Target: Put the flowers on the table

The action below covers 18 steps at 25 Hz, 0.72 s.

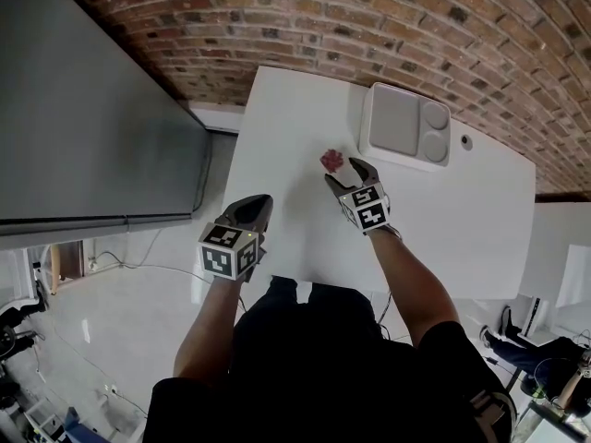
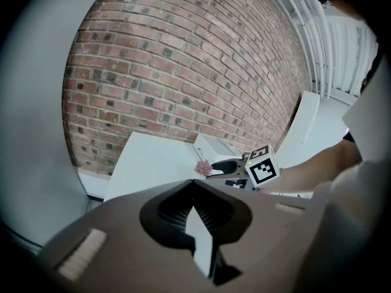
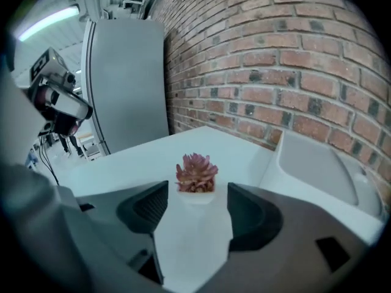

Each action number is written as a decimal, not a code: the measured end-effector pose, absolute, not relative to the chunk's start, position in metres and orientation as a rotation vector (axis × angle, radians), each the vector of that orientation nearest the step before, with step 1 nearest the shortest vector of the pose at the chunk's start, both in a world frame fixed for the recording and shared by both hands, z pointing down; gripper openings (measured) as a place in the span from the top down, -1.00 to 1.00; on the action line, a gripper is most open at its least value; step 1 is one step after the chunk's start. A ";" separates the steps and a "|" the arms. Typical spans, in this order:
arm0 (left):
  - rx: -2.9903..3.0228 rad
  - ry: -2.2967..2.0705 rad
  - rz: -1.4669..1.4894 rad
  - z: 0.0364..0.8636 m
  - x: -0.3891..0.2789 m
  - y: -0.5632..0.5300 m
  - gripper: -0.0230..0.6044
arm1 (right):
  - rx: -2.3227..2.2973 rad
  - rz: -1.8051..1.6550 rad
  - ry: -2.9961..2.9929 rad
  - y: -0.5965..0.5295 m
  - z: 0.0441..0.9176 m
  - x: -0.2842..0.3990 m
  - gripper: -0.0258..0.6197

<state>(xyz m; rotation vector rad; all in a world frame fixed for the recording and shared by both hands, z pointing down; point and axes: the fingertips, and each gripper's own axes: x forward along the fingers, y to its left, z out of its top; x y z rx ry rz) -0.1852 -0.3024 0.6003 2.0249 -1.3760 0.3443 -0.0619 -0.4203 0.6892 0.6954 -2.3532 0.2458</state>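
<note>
The flowers are a small pink plant in a white pot, standing upright on the white table. My right gripper is open just in front of the pot. In the right gripper view the plant sits just beyond the gap of my right gripper, and neither pad touches it. My left gripper hovers at the table's near left edge, shut and holding nothing. The left gripper view shows my left gripper, and beyond it the flowers beside the right gripper.
A white tray-like unit with a grey panel and two round pads lies at the table's far right, close to the pot. A brick wall runs behind the table. A tall grey cabinet stands to the left.
</note>
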 end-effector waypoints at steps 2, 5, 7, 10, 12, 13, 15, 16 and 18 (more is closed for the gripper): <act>2.041 -1.373 0.329 0.594 -0.186 -0.303 0.90 | 0.753 0.299 -2.365 -0.413 0.682 -0.050 0.08; 2.068 -1.367 0.305 0.585 -0.190 -0.302 0.90 | 0.835 0.344 -2.368 -0.400 0.670 -0.032 0.08; 2.082 -1.370 0.292 0.579 -0.197 -0.300 0.90 | 0.902 0.378 -2.367 -0.390 0.658 -0.020 0.08; 2.098 -1.381 0.270 0.574 -0.207 -0.296 0.90 | 1.014 0.445 -2.374 -0.373 0.636 -0.004 0.16; 2.124 -1.373 0.254 0.570 -0.209 -0.297 0.90 | 1.079 0.451 -2.377 -0.362 0.617 0.008 0.26; 2.140 -1.364 0.252 0.568 -0.208 -0.296 0.90 | 1.108 0.444 -2.375 -0.356 0.609 0.014 0.31; 2.178 -1.335 0.266 0.566 -0.206 -0.294 0.90 | 1.171 0.425 -2.367 -0.346 0.593 0.026 0.38; 2.200 -1.318 0.275 0.565 -0.204 -0.294 0.90 | 1.204 0.417 -2.362 -0.342 0.587 0.031 0.41; 2.238 -1.292 0.285 0.562 -0.201 -0.295 0.90 | 1.260 0.411 -2.353 -0.335 0.577 0.038 0.47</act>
